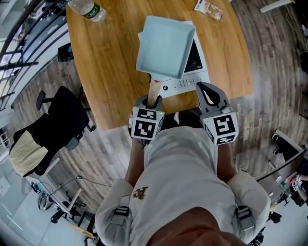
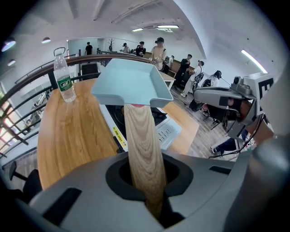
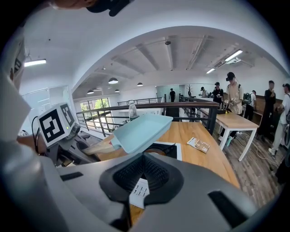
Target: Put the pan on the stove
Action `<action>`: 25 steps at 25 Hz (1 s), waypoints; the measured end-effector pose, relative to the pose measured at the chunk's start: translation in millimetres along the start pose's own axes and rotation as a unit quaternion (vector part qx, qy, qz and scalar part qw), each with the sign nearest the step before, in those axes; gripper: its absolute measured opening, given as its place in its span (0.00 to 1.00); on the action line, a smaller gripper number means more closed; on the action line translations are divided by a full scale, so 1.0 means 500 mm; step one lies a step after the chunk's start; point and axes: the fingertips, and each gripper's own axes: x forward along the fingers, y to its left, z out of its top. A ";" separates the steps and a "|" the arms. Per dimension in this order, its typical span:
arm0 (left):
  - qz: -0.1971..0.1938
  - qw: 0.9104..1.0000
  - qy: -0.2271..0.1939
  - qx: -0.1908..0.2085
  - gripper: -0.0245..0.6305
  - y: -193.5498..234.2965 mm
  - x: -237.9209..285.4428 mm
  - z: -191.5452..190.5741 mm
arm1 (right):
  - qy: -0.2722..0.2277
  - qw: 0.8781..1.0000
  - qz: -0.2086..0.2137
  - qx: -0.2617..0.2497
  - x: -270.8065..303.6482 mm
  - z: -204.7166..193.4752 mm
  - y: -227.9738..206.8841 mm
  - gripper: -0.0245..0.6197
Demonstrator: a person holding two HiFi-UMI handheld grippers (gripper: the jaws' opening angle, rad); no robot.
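Closest to the lens is the person's pale shirt point(image 1: 183, 178), and just past it both tools are out front. Left hand-held gripper point(image 1: 153, 102) is clamped tight on the wooden handle point(image 2: 142, 145) of the light blue square pan point(image 1: 166, 45). The pan is up in the air and tilted, far edge higher than the handle end, hanging over the stove point(image 1: 188, 79) and covering most of its black top from the head view. The stove sits on the round wooden surface point(image 1: 110, 72), near its front edge. Right hand-held gripper point(image 1: 201, 87) hangs just beside the stove's control strip, jaws together with nothing between them. At the far side of the surface stand a water bottle point(image 1: 86, 8) and a small printed packet point(image 1: 209, 9), well apart. On the floor to the left, a black office chair point(image 1: 62, 120).
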 end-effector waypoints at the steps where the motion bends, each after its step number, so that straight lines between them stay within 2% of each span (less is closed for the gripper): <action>1: 0.001 1.000 0.002 -0.001 0.11 0.001 0.004 -0.004 | 0.002 1.000 0.000 0.001 0.000 -0.004 -0.002 0.07; 25: 0.000 0.999 0.038 -0.034 0.11 -0.016 0.085 -0.039 | 0.022 1.000 0.010 0.020 0.010 -0.062 -0.041 0.07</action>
